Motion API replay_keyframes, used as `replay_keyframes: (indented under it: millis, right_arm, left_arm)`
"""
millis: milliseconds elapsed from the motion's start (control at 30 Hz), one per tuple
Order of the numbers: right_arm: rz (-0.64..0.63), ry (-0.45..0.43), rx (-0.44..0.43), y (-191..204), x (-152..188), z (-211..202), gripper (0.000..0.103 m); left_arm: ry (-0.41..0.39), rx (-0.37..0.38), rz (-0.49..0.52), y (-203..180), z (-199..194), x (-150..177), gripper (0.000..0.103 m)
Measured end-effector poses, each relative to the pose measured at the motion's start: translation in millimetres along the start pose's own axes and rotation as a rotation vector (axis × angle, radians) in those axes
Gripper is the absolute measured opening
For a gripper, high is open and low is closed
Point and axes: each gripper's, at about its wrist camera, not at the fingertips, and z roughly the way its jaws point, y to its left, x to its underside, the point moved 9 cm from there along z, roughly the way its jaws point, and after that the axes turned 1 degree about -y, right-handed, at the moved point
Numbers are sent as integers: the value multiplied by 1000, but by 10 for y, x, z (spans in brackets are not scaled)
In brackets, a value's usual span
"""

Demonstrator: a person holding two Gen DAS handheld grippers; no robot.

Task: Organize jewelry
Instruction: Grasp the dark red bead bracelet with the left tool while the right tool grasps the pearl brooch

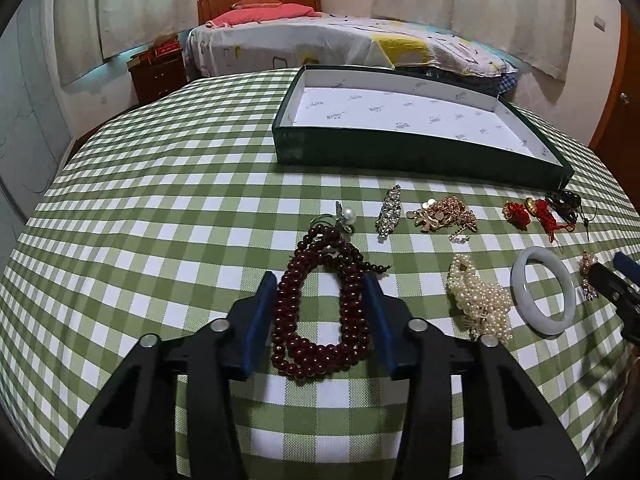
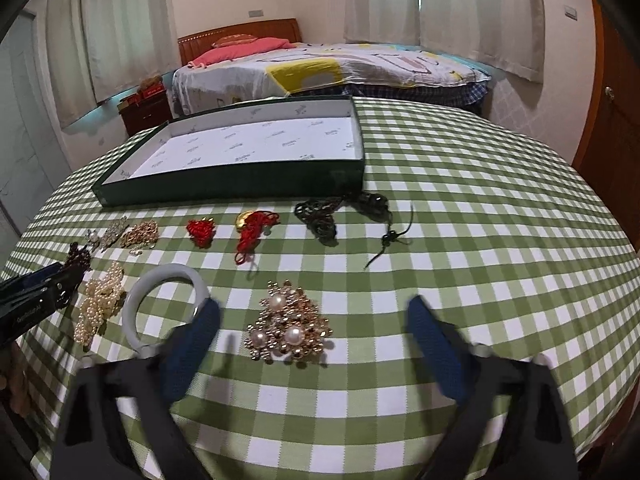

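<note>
Two hand-held claws hovered low over a worktop covered in a green-and-white checked cloth. The left claw was spread wide, its blue fingers on either side of a coiled dark red bead necklace lying flat on the cloth; whether the pads touched the beads could not be told. The right claw was also spread wide and held nothing, framing a gold and pearl brooch, with a pale jade bangle just beside its left finger.

The bead strand looked limp and likely to slump or slide, so gathering several loops at the middle of the coil seemed wisest. The brooch seemed rigid but delicate, better pinched across its edges. The bangle looked smooth, hard and breakable.

Other pieces lay in a loose row near the claws: a heap of small pearls, a gold chain, red cord knots and black cord. Beyond them an open, shallow dark green box with a white lining sat empty. Behind the worktop stood a bed with a pink pillow and curtained windows.
</note>
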Motion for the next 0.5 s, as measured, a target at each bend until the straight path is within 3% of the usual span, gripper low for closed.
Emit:
replay_keyframes:
  millis: [33,367,500]
  right_arm:
    - [1,13,-6,11,14,18,46]
    - [-33,28,-12,95,58,31,46]
    - [-40,33,-18,108,63,21,43]
  left_arm:
    - [-1,0,0,-2,-6,8,42]
    - [-14,5,3,-39,-34,25,35]
    - [-17,9,-2,-35,-41,22,28]
